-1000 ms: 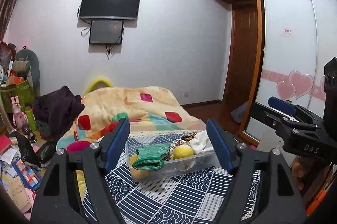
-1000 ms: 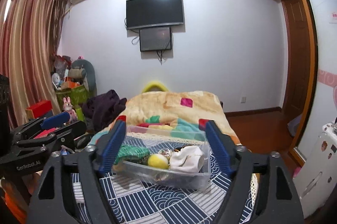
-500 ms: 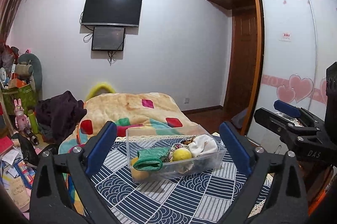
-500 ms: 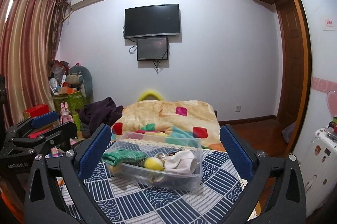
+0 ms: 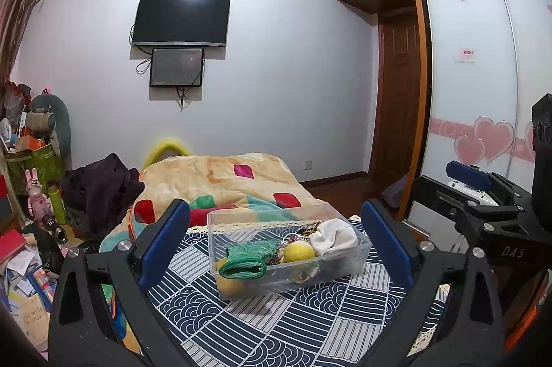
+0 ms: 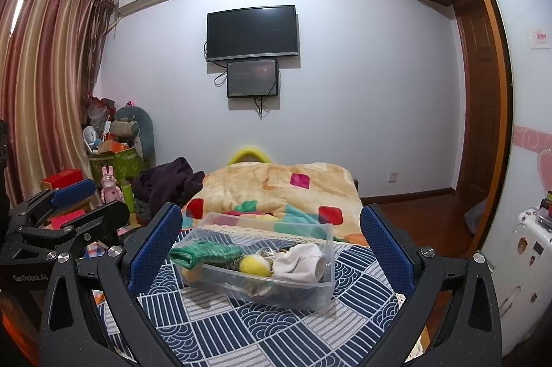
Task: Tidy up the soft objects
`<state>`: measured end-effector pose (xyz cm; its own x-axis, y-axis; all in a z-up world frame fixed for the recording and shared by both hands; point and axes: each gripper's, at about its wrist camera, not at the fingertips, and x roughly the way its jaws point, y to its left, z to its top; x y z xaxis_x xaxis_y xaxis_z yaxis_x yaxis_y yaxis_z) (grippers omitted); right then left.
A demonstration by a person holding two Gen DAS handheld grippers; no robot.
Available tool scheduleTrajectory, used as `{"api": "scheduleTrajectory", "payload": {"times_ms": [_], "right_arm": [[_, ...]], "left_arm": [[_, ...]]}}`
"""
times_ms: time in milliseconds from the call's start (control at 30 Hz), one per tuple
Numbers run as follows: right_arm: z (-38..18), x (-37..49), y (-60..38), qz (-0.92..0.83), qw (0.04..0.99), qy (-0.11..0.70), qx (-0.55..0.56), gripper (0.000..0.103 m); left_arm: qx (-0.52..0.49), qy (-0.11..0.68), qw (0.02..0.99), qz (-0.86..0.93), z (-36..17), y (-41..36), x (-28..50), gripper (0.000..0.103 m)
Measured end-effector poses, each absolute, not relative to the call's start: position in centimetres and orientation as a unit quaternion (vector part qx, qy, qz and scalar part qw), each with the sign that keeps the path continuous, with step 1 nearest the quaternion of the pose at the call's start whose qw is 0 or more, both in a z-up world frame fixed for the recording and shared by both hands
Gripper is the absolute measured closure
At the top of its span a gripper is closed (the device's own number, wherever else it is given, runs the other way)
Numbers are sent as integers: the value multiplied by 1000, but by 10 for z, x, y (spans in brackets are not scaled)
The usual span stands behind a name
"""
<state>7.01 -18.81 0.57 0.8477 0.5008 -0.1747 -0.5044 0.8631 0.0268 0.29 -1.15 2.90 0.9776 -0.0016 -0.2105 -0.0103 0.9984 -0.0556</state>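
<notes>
A clear plastic bin [image 5: 358, 258] stands on a blue-and-white patterned tablecloth [image 5: 276, 325]. It holds a green knitted cloth [image 5: 246, 261], a yellow ball [image 5: 299, 252], a white sock [image 5: 333, 235] and some small trinkets. The bin also shows in the right wrist view [image 6: 321, 294] with the green cloth [image 6: 203, 253], ball [image 6: 255, 265] and sock [image 6: 300, 261]. My left gripper [image 5: 276, 242] is wide open and empty, short of the bin. My right gripper [image 6: 270, 244] is wide open and empty, also short of it.
A bed with a patchwork quilt [image 5: 224, 180] lies behind the table. Clutter and toys [image 5: 31, 194] crowd the left floor. A wardrobe [image 5: 483, 90] and door stand right. A white suitcase [image 6: 521, 260] is at right.
Both grippers opened wider and drew back and up, so the bin sits lower and smaller between the fingers. The bin's contents have not moved.
</notes>
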Motion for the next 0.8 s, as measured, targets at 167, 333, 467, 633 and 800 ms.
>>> {"api": "scheduleTrajectory", "payload": {"times_ms": [167,333,467,633,800], "right_arm": [[6,70,-188,262,961,89,-9,0],[6,69,-189,262,961,89,-7,0],[6,69,-189,261,961,88,-8,0],[6,70,-189,261,961,89,-8,0],[6,69,-190,262,961,89,-6,0]], "left_arm": [[-28,107,994,1,28,-11,3,2],[-29,108,994,-2,28,-11,4,2],[-30,108,994,-4,28,-10,4,2],[-30,107,994,-4,28,-10,4,2],[-36,110,993,-9,27,-8,6,2]]}}
